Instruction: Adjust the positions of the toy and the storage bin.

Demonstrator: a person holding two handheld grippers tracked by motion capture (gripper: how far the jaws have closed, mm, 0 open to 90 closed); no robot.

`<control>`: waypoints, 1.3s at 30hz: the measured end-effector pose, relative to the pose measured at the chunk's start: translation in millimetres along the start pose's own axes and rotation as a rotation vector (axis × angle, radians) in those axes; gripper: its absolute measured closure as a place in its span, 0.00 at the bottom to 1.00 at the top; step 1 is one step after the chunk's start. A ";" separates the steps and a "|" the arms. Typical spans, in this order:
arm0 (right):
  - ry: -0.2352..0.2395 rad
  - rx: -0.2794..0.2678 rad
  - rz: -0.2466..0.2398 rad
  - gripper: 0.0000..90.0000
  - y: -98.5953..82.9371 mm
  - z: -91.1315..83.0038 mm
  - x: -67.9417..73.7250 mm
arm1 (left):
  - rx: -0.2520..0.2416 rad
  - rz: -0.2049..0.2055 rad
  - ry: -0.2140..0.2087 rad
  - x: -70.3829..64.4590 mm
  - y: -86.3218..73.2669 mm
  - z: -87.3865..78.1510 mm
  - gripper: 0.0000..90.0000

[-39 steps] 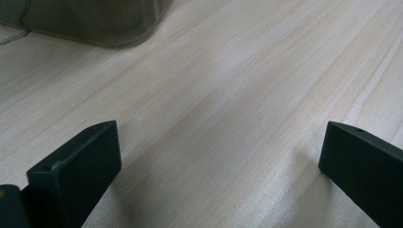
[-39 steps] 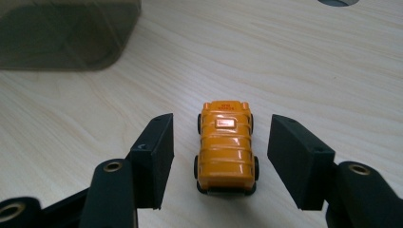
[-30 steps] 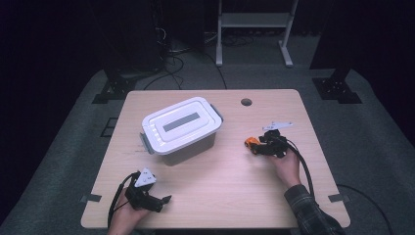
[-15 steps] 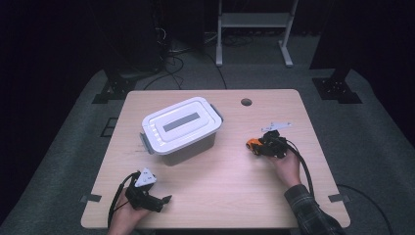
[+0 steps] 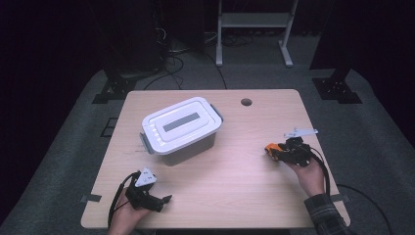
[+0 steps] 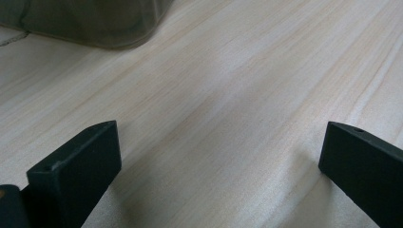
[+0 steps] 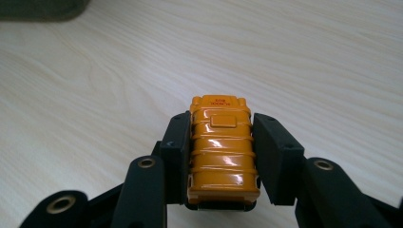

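An orange toy bus (image 7: 222,149) is clamped between the two black jaws of my right gripper (image 7: 221,156); in the high view the orange toy bus (image 5: 270,148) sits at the tip of the right gripper (image 5: 281,151), low over the table's right side. A storage box with a white lid (image 5: 181,127) stands left of centre on the wooden table (image 5: 244,181), lid closed. My left gripper (image 5: 164,199) rests near the front left edge, its jaws wide apart with only bare wood between them (image 6: 218,142). The box's lower wall (image 6: 95,23) shows at the top left of the left gripper view.
A round cable hole (image 5: 246,102) pierces the table's far edge. Dark floor, cables and a white stand (image 5: 249,24) lie beyond the table. Bare wood stretches between the box and the right gripper.
My right gripper with the orange bus has drifted slightly right and toward the front edge. The left gripper and the box have stayed in place.
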State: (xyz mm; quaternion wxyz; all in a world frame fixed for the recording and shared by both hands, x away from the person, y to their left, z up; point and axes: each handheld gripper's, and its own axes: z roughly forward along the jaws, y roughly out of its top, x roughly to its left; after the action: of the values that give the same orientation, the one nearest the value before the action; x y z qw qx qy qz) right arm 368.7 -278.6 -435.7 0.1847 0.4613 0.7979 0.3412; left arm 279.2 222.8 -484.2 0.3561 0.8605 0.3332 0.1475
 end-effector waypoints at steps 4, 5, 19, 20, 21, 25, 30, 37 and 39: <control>-0.015 -0.016 0.020 0.65 -10.0 -17.4 -8.4 | -0.001 -0.001 0.001 -0.1 0.2 0.3 0.00; -0.019 -0.017 0.024 0.65 -12.9 -21.1 -10.3 | -0.001 -0.001 0.000 -0.1 0.2 0.3 0.00; -0.066 -0.005 0.054 0.65 -48.0 -55.2 -31.3 | -0.001 0.001 0.001 0.0 0.2 0.3 0.00; -0.071 -0.002 0.058 0.65 -50.2 -56.7 -32.5 | -0.002 -0.001 0.001 -0.1 0.2 0.4 0.00; -0.074 0.000 0.061 0.65 -52.6 -58.1 -34.1 | -0.002 0.000 0.001 -0.1 0.2 0.4 0.00; -0.086 0.007 0.072 0.65 -61.6 -63.1 -40.2 | -0.002 -0.002 0.001 -0.2 0.2 0.4 0.00; -0.102 0.028 0.080 0.65 -71.7 -64.4 -45.8 | -0.003 -0.002 0.001 -0.2 0.2 0.4 0.00; -0.104 0.059 0.083 0.65 -80.7 -61.3 -50.0 | -0.003 -0.002 0.001 -0.2 0.2 0.4 0.00; -0.100 0.067 0.082 0.65 -82.2 -59.9 -50.3 | -0.003 -0.001 0.001 -0.2 0.2 0.4 0.00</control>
State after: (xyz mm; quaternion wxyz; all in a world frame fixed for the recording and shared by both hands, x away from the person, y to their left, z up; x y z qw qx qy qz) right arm 307.5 -372.5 -453.7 0.1950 0.5159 0.7790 0.2982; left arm 279.3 222.4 -484.3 0.3572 0.8597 0.3338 0.1482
